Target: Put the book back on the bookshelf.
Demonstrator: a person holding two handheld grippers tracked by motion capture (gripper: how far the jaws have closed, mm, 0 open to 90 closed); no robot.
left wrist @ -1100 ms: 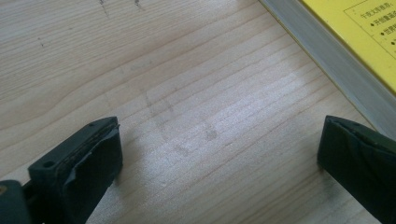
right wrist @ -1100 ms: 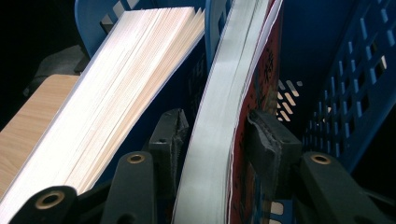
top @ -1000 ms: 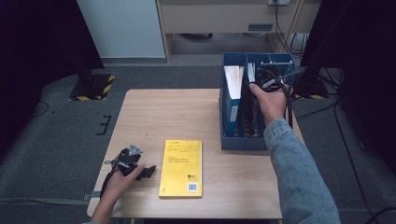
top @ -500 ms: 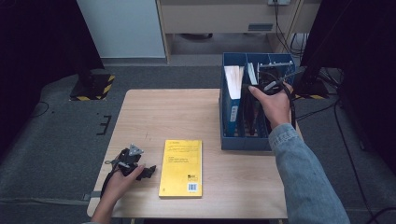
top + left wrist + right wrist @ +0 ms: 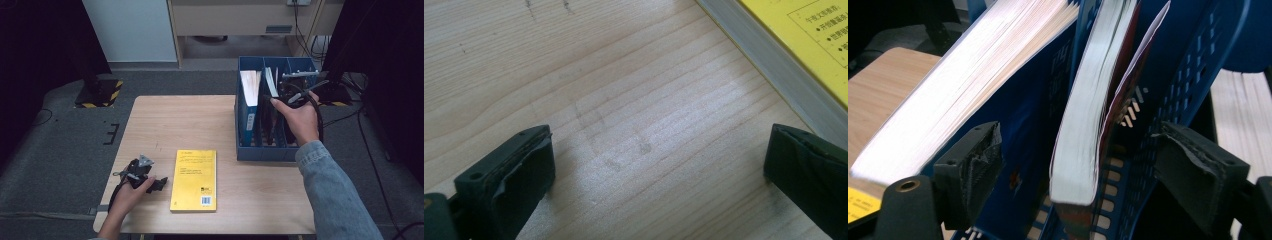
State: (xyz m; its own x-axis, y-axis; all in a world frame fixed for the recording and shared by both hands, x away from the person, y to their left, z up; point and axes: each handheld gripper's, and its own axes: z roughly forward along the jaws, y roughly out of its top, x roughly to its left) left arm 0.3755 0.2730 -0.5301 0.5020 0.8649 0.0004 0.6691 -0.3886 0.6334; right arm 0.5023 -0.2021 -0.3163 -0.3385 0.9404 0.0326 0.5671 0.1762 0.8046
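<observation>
While the thin book point(image 5: 1083, 125) stands in the middle compartment of the blue file rack point(image 5: 250, 149), leaning slightly, the right gripper point(image 5: 1078, 175) straddles its top edge; its jaws have just been opening, and the book sits between the pads without being pressed. Release looks done. To finish well: back straight off along the book's edge, keeping the pads clear of the loose cover and the divider. A thicker book point(image 5: 963, 90) fills the neighbouring slot. Left gripper point(image 5: 654, 165) rests on the table point(image 5: 165, 125), jaws wide, nothing held, just beside the yellow book point(image 5: 195, 179), likely next.
</observation>
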